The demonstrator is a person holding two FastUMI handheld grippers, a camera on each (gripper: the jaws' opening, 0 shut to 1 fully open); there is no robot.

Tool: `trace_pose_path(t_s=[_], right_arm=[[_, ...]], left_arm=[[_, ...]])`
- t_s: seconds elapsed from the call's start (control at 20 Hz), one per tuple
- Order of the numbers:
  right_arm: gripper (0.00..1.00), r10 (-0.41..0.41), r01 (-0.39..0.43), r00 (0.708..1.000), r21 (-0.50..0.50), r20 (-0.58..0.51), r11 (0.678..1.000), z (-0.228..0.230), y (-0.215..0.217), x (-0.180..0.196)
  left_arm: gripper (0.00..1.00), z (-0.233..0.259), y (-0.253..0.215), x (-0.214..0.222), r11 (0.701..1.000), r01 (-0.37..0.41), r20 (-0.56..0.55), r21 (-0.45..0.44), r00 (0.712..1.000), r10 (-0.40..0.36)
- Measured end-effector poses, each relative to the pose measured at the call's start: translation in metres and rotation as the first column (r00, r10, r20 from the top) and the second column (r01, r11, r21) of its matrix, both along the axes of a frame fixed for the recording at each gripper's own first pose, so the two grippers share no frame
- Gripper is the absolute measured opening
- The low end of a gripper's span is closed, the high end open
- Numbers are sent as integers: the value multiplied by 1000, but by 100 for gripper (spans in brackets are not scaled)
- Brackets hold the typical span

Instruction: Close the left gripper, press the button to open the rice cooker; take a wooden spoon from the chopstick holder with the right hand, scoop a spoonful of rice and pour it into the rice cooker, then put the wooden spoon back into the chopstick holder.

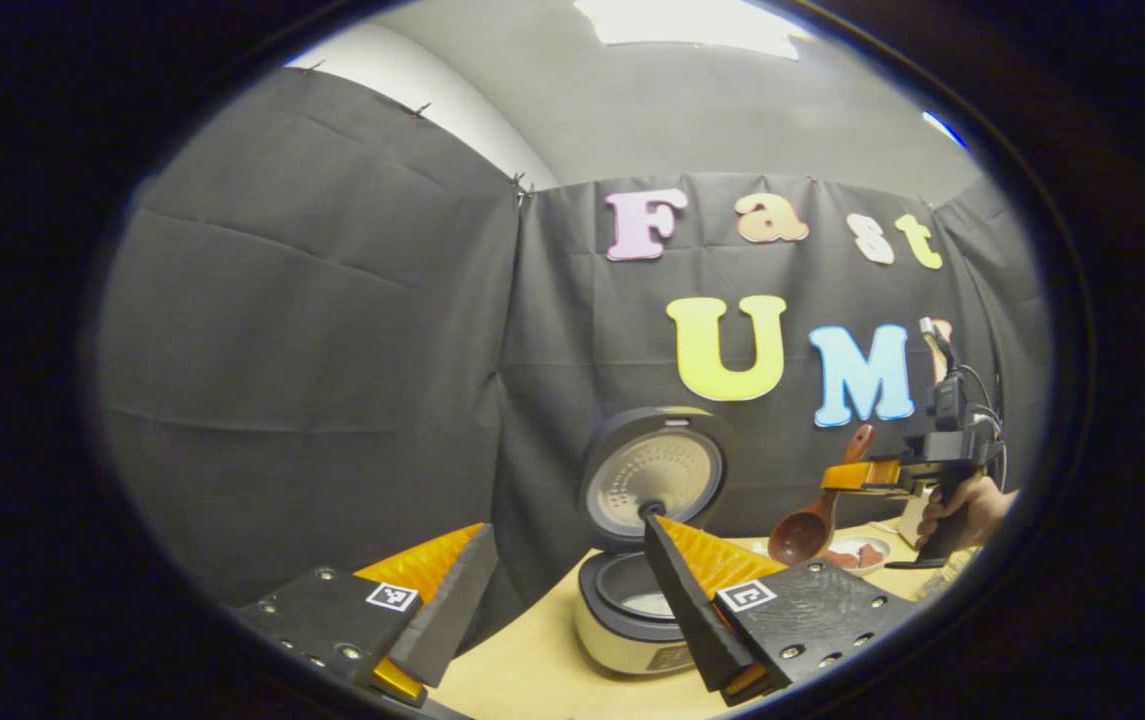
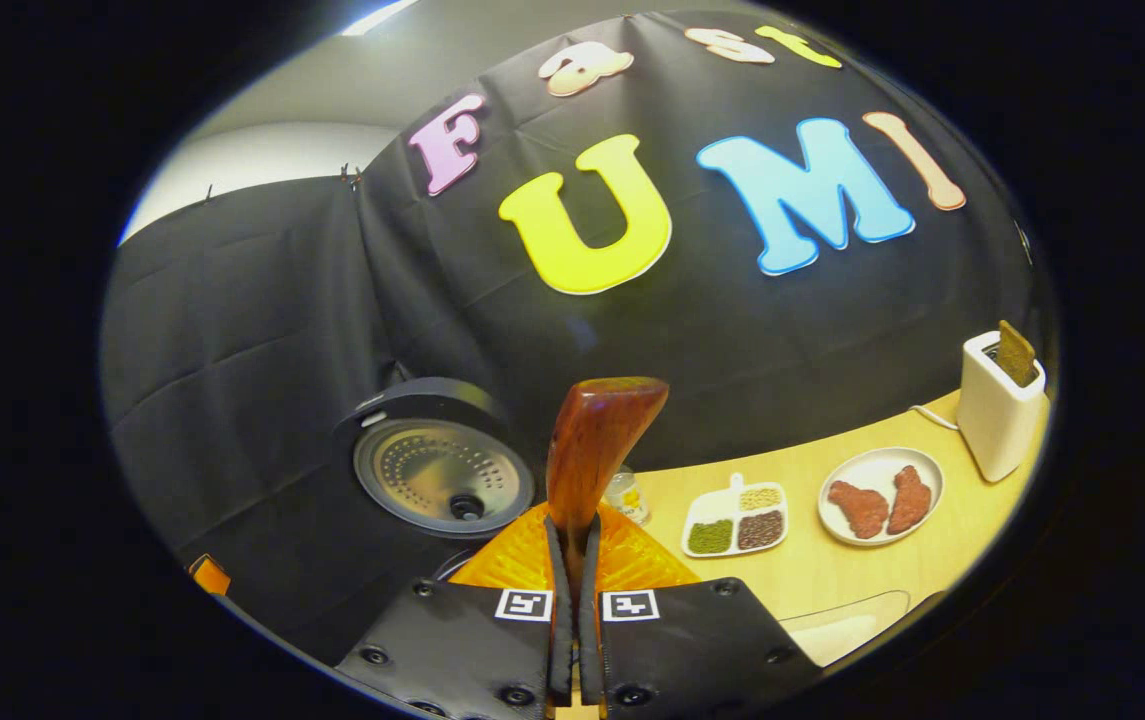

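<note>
**Cooker open, spoon in hand, scoop not confirmed**

Nearest the lens in the right gripper view, the right gripper (image 2: pixel 573 560) is seen pinched tight on the handle of the wooden spoon (image 2: pixel 594 445), which stands up between its fingers. From the left gripper view the spoon's bowl (image 1: pixel 804 532) is seen hanging low over the table (image 1: pixel 542 660), near a plate of meat (image 1: pixel 857 556). Whether rice is in the bowl cannot be told. The left gripper (image 1: pixel 567 575) is held back with fingers spread wide, gripping nothing. The rice cooker (image 1: pixel 632 610) stands with its lid (image 1: pixel 654 478) raised, so the button step is judged done, and the spoon has been taken. Pouring into the cooker and returning the spoon are judged still to come. A divided tray of grains (image 2: pixel 735 520) lies on the table.
</note>
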State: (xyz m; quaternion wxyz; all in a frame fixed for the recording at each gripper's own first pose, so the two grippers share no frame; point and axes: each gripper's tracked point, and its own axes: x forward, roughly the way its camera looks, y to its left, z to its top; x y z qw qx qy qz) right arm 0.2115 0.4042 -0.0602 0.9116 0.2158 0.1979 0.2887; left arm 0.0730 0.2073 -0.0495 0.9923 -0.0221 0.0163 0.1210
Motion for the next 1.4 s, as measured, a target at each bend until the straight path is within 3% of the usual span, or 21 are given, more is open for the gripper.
trace_pose_path(t_s=[0.05,0.2,0.25,0.3,0.45,0.55,0.6,0.75,1.15,1.35,1.4], right_arm=[[4,-25,25,1000,-2,2,1000,0,-16,3],[0,-102,102,995,-16,-2,995,0,-64,9],[4,-128,127,992,-21,-8,992,-1,-81,11],[0,-154,154,988,-23,-11,988,-4,-98,12],[4,-224,223,975,-39,-13,974,-6,-143,16],[0,-267,266,964,-47,-14,963,-8,-173,16],[4,-288,287,958,-50,-16,957,-10,-187,15],[0,-347,345,937,-67,-23,936,-16,-230,14],[4,-490,480,871,-143,-39,865,-41,-335,-4],[0,-529,510,846,-182,-74,841,-64,-363,-20],[4,-534,513,842,-190,-83,837,-70,-367,-23]], left_arm=[[90,3,-6,4,1000,16,4,-1,1000,-16],[90,7,-26,16,998,62,16,1,998,-62],[90,10,-32,20,997,76,19,1,997,-76],[90,10,-40,24,996,90,22,0,996,-90],[90,15,-60,32,992,128,28,-2,991,-128],[90,18,-74,36,989,149,33,-3,988,-149],[93,19,-80,38,987,158,36,-3,987,-158],[92,25,-97,43,983,184,41,-1,982,-184],[90,33,-135,53,972,236,52,0,970,-236],[93,37,-148,52,967,253,52,4,966,-253],[90,37,-151,51,967,256,51,6,965,-256]])
